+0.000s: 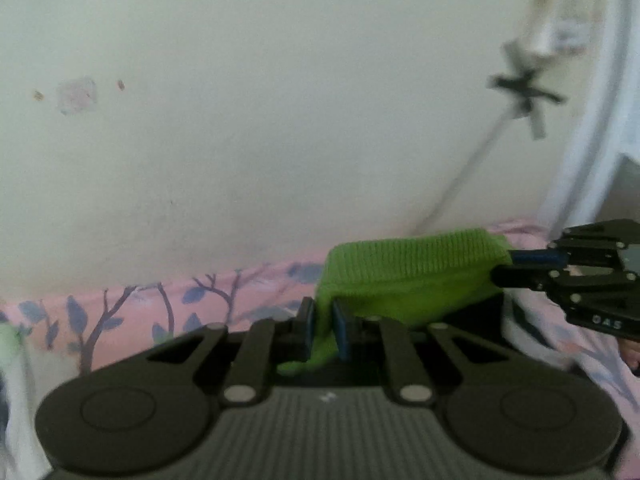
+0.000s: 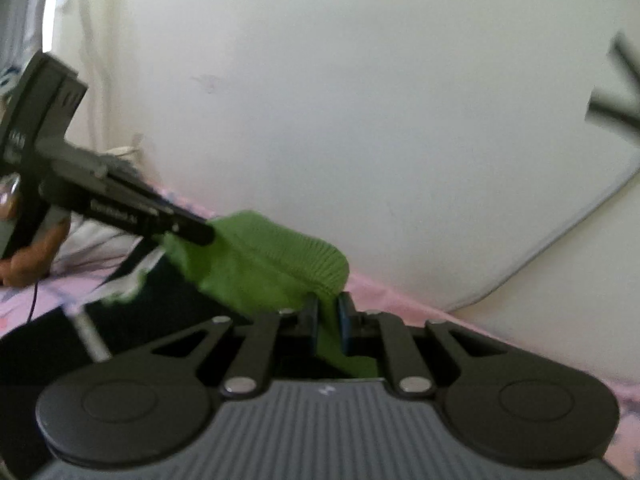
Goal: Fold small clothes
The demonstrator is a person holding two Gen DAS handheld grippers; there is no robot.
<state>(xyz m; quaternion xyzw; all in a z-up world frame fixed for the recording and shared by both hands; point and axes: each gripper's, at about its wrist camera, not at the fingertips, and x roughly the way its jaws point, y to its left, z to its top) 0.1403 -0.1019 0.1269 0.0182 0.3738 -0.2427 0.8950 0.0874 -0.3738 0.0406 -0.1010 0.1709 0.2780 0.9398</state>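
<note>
Left wrist view: left gripper [image 1: 323, 330] pinches one end of the green sock [image 1: 412, 276], stretched above the pink sheet [image 1: 132, 320]; right gripper [image 1: 505, 266] clamps the other end. Right wrist view: right gripper [image 2: 328, 322] pinches the sock [image 2: 276, 264], left gripper [image 2: 200, 232] clamps the far end.

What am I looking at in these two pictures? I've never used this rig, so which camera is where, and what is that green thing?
There is no robot arm here. A person holds a two-finger gripper in each hand, and each gripper carries a fisheye camera looking forward along its fingers.

The left wrist view shows the left gripper in front, with the right gripper coming in from the right. The right wrist view shows the reverse.

Both are clamped shut on one small green knitted garment, each on a different edge, so it hangs between them. Below is a pink sheet with a branch print, against a pale wall. Something dark and white lies under the garment; it is too blurred to name.
</note>
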